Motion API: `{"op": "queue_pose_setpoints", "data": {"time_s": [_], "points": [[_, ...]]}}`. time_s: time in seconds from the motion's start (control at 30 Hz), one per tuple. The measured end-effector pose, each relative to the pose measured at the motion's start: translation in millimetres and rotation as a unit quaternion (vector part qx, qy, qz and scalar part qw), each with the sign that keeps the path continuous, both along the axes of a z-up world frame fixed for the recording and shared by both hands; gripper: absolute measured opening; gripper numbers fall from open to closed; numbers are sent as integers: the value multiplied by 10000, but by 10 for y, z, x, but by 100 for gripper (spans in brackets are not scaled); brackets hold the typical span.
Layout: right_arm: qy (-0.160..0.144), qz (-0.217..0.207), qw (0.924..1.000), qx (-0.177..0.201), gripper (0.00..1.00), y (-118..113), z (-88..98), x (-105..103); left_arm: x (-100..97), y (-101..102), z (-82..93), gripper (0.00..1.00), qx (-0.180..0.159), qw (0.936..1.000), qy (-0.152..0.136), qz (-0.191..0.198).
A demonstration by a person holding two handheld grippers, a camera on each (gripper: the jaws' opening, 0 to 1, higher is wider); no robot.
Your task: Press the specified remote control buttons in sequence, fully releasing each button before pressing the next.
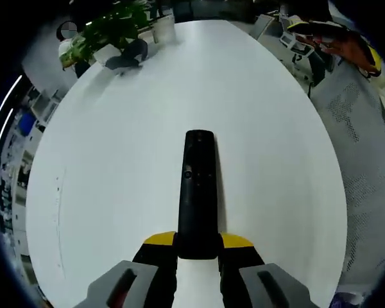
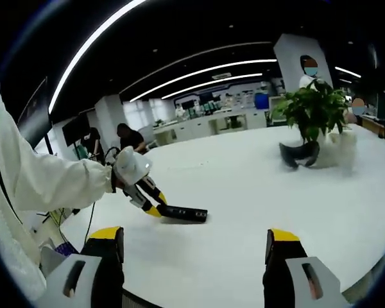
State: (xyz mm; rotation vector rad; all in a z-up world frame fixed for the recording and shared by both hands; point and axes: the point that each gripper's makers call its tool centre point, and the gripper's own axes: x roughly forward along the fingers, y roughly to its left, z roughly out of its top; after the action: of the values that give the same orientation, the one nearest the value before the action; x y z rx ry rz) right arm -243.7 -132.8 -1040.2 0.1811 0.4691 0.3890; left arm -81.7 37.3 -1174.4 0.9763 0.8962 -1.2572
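A long black remote control point(image 1: 197, 199) lies lengthwise over the white table point(image 1: 128, 141), and my left gripper point(image 1: 197, 247) is shut on its near end between the yellow-tipped fingers point(image 1: 236, 242). In the right gripper view the same remote point(image 2: 185, 213) points out flat from the left gripper point(image 2: 155, 208), just above the table point(image 2: 256, 192). My right gripper point(image 2: 194, 247) is open, its two yellow-tipped fingers point(image 2: 281, 239) wide apart with nothing between them, well short of the remote.
A potted green plant point(image 1: 109, 29) with a dark object point(image 1: 129, 59) beside it stands at the far end of the table; the same plant point(image 2: 314, 112) is at right in the right gripper view. A white sleeve point(image 2: 45, 179) holds the left gripper. People stand beyond the table.
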Motion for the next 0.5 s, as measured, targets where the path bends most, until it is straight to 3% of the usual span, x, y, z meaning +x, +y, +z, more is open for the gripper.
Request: {"op": "queue_pose_setpoints", "data": {"time_s": [0.5], "points": [[383,-1,9992,97,89,-36,-153,0,807,36,-84,21,184,9996,-164,148]]}}
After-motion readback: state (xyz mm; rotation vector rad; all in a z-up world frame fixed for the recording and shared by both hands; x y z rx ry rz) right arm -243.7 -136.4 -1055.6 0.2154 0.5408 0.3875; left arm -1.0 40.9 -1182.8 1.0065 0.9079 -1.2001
